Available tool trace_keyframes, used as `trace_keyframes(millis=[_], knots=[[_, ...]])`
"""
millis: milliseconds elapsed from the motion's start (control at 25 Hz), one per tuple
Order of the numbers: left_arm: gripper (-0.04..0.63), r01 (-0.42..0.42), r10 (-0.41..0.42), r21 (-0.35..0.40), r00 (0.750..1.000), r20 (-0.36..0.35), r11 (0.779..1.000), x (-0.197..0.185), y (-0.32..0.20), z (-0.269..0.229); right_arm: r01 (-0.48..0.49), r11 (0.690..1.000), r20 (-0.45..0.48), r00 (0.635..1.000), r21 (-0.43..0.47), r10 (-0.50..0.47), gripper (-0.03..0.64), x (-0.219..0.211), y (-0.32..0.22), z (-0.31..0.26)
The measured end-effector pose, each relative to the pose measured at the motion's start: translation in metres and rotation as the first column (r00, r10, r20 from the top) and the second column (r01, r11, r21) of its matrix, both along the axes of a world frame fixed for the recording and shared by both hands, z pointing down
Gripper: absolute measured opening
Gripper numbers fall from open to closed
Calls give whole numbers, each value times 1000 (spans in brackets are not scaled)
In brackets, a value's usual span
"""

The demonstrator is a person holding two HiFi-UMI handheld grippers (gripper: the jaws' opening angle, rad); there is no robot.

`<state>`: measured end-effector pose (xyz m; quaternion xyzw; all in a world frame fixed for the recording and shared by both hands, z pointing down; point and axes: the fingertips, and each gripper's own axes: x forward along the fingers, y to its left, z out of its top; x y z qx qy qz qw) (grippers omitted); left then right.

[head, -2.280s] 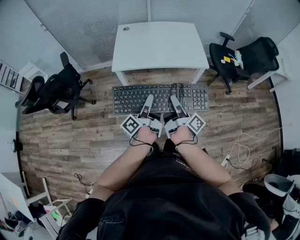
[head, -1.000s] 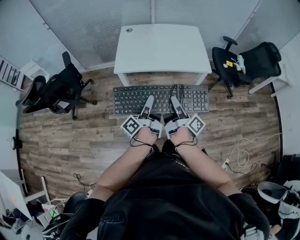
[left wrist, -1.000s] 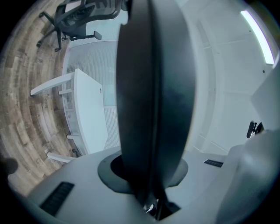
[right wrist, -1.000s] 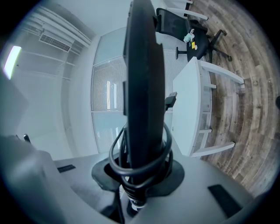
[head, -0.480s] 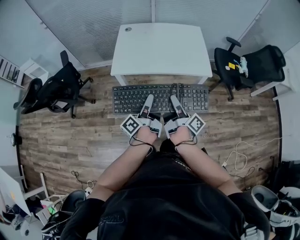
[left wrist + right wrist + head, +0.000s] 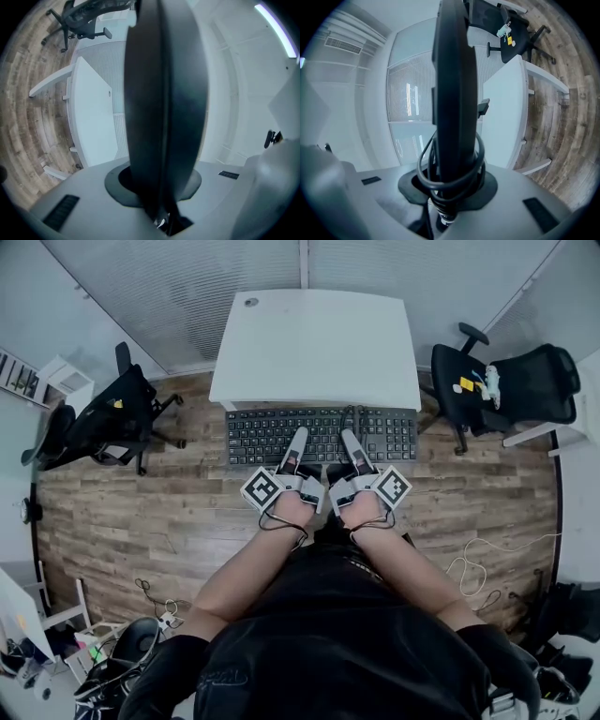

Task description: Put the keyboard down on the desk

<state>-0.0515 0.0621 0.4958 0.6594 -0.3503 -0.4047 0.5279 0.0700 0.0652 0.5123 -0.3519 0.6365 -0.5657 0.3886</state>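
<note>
The keyboard (image 6: pixel 272 437) is matt black plastic. The desk (image 6: pixel 319 343), upper centre, is smooth and white; the floor (image 6: pixel 141 512) is grainy wood.

In the head view the left gripper (image 6: pixel 297 441) and the right gripper (image 6: pixel 350 441) lie over the middle of the keyboard (image 6: pixel 253 437). We cannot see the keys or the near edge beneath them, nor either lower jaw under the board. The key legends are too small for us to read. On the chair (image 6: pixel 448 364) at the right lie small yellow and white things we cannot name. The clutter (image 6: pixel 122 657) at the lower left is cut off by the picture's edge. In the left gripper view the keyboard (image 6: pixel 164 108) is a dark blur, edge on, and we see no keys. In the right gripper view its cable (image 6: pixel 450 180) runs off the bottom edge.
</note>
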Motion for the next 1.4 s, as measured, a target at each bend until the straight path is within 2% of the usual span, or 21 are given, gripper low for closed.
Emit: trace_keyframes(millis=[280, 520, 600, 760, 960, 1400], knots=[[81, 7, -7, -2, 1000, -17, 1000, 45, -40, 2, 6, 1000, -2, 1000, -5, -6, 106, 44, -41, 5], [80, -5, 5, 2, 1000, 2, 1000, 77, -56, 0, -6, 1000, 4, 1000, 4, 6, 106, 78, -55, 2], [80, -13, 13, 2, 1000, -11, 1000, 84, -57, -3, -12, 1000, 8, 1000, 8, 12, 106, 83, -56, 0], [81, -22, 22, 18, 1000, 7, 1000, 95, -64, -7, -21, 1000, 9, 1000, 22, 21, 106, 95, -61, -5], [81, -32, 32, 14, 999, -5, 999, 100, -70, -11, -30, 998, 17, 999, 48, 29, 106, 99, -66, -11], [81, -69, 69, 24, 998, -4, 997, 115, -90, -10, -72, 997, 13, 997, 43, 71, 107, 114, -81, -11]])
